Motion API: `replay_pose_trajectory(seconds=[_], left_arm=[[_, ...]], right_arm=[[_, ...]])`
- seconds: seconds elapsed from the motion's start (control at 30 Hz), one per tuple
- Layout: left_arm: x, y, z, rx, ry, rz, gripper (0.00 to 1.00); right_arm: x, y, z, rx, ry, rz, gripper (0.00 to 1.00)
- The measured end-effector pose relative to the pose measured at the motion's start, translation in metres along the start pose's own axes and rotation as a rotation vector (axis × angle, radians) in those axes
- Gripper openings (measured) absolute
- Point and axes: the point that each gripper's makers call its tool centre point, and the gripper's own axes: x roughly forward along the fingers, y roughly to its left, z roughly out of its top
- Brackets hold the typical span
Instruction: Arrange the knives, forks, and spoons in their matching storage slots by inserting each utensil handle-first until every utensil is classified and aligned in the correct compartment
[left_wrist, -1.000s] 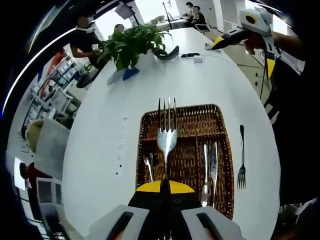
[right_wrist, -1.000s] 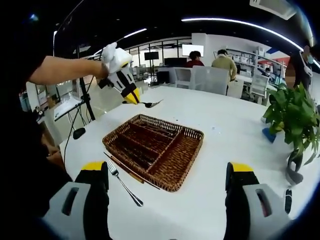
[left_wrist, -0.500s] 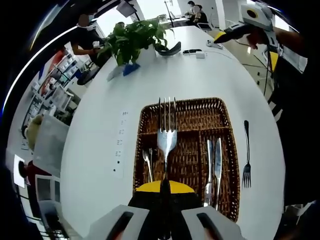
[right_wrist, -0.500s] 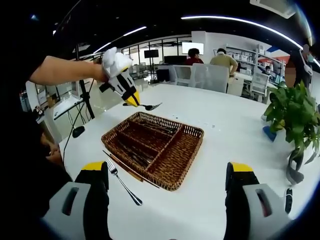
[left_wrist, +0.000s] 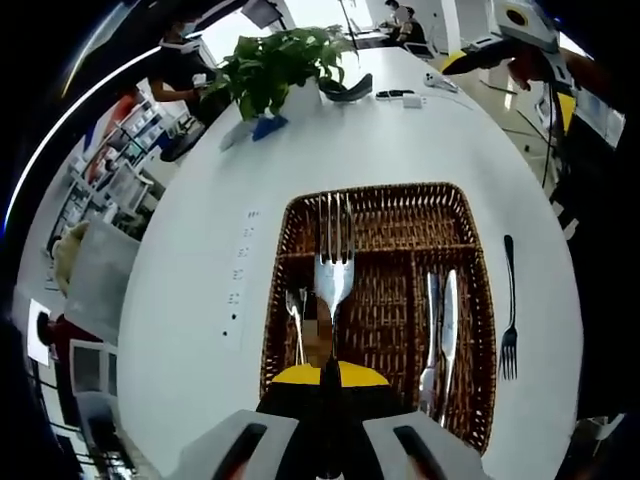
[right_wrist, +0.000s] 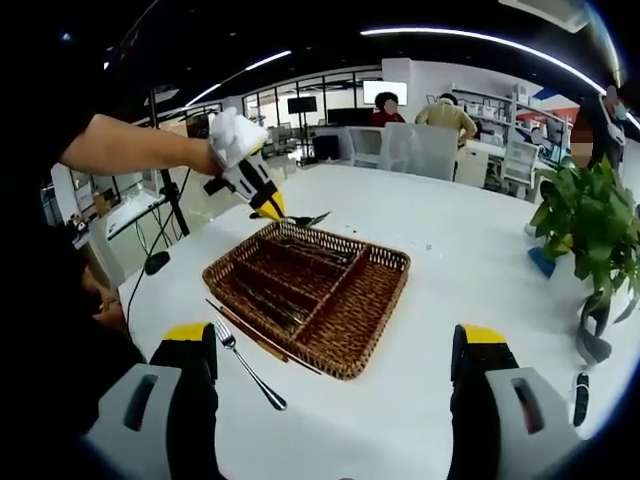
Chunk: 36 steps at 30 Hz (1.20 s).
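- Your left gripper is clamped on the handle of a fork; the tines point straight ahead of the jaws, out over the wicker tray.
- In the right gripper view that same gripper hangs above the tray's far end, with the fork jutting out level over the rim.
- In the left gripper view, the tray's left slot holds a spoon; the right slot holds a knife with another utensil touching it.
- A second fork lies on the white table, just outside the tray's right edge, near your right gripper's left jaw in its own view.
- Your right gripper stands with jaws wide apart, holding nothing, short of the tray.
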Motion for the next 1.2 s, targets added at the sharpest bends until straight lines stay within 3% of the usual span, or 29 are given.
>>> replay_pose_trajectory(seconds=[0.77, 1.2], left_arm=[[0.05, -0.021, -0.027, -0.035, 0.018, -0.035, 0.0], [0.076, -0.027, -0.035, -0.03, 0.029, -0.032, 0.0]], right_arm=[[0.0, -0.004, -0.018, 0.034, 0.034, -0.011, 0.99], [-0.001, -0.004, -0.025, 0.047, 0.051, -0.017, 0.99]])
